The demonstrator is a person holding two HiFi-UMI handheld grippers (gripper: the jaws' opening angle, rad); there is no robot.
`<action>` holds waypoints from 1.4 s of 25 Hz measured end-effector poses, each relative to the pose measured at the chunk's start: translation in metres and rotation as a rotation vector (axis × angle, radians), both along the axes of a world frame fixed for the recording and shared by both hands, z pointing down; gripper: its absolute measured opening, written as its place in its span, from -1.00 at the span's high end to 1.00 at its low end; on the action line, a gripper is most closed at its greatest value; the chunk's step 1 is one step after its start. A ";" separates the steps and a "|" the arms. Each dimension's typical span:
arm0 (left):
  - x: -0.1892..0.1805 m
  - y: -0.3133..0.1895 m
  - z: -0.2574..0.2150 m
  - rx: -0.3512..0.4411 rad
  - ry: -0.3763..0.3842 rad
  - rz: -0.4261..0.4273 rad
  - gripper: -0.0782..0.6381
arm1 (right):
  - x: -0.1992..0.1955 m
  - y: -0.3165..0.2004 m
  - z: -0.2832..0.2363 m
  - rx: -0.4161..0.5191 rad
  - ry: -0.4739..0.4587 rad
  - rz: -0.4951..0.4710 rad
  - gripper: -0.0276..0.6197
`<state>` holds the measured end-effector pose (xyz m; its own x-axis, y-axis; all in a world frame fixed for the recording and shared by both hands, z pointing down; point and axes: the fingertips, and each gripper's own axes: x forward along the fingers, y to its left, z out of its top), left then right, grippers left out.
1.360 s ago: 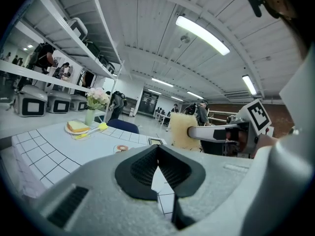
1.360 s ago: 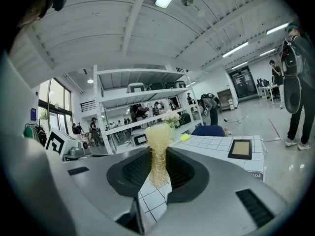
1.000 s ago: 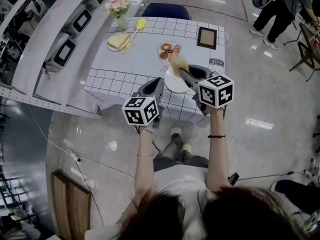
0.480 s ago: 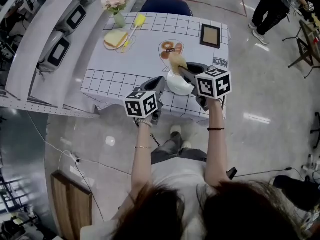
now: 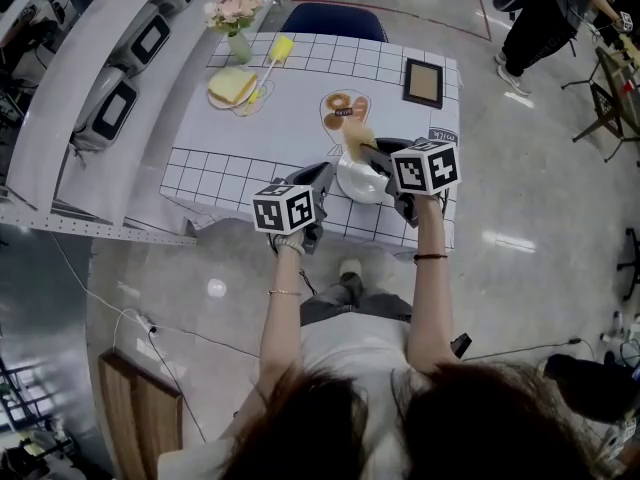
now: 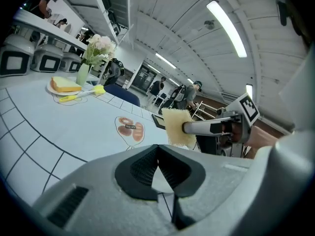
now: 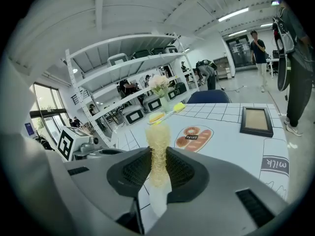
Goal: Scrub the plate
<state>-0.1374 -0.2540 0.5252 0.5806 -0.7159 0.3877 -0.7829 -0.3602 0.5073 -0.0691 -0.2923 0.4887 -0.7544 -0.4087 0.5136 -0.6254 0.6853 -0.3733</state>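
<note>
- Well, the white plate (image 5: 356, 186) sits near the front edge of the table (image 5: 230, 158), between my two grippers; I cannot tell whether it is lifted or resting on the checked cloth.
- My left gripper (image 5: 325, 176) has its jaws pressed together on the plate's left rim. In the left gripper view only a white sliver shows between the pads; the rest is hidden behind my own jaws.
- My right gripper (image 5: 368, 151) is clamped on a yellow scrubbing sponge (image 5: 355, 135), which stands over the plate's far side; whether they touch is hard to make out.
- In the right gripper view the sponge (image 7: 158, 146) sticks up from between the pads.
- Beyond lie a printed doughnut picture (image 5: 343, 108) and a dark picture frame (image 5: 422, 82).
- At the far left corner are a slice of bread (image 5: 232, 83), a yellow brush (image 5: 275, 53) and a vase of flowers (image 5: 235, 13).
</note>
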 end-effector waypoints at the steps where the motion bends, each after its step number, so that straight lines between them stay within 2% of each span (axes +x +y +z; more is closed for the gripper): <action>1: 0.000 0.000 0.002 -0.004 0.001 0.004 0.75 | 0.000 0.000 0.002 -0.005 0.005 0.000 0.67; 11: 0.003 0.002 0.016 -0.053 0.017 0.023 0.75 | -0.007 0.004 0.024 -0.128 0.016 -0.035 0.67; 35: 0.007 0.006 0.038 -0.153 0.062 -0.101 0.75 | -0.014 -0.004 0.068 -0.282 0.107 -0.187 0.67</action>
